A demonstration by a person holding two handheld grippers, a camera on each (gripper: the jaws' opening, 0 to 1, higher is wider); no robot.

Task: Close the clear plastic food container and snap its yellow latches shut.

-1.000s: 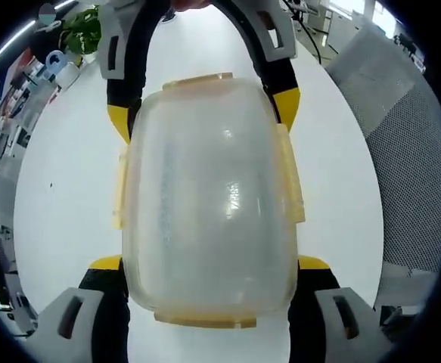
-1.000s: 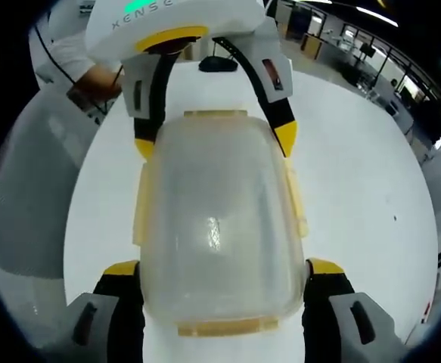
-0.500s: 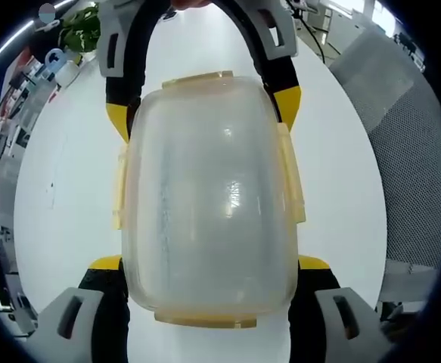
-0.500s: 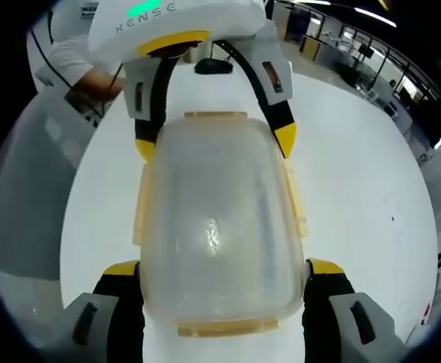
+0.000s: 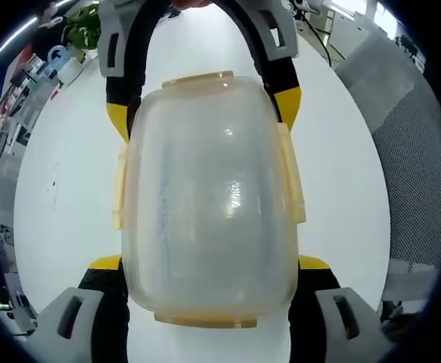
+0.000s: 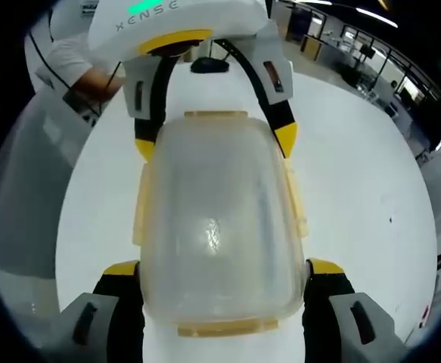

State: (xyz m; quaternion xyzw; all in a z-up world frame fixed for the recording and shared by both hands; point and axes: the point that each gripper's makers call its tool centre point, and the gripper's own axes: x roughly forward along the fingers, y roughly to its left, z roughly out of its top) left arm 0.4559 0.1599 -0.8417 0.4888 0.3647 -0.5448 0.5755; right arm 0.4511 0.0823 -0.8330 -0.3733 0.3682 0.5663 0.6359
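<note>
The clear plastic container lies lid-up over the white table, held at both ends. My left gripper has its yellow-tipped jaws pressed against the near end's two sides, shut on it. My right gripper clamps the far end the same way. In the right gripper view the container sits between my right gripper below and my left gripper above. Pale yellow latches line the lid's edges; whether they are snapped down I cannot tell.
A grey mesh chair back stands past the table's right edge. Shelves and a green plant sit at the far left. In the right gripper view a person's sleeve and a grey chair are at the left.
</note>
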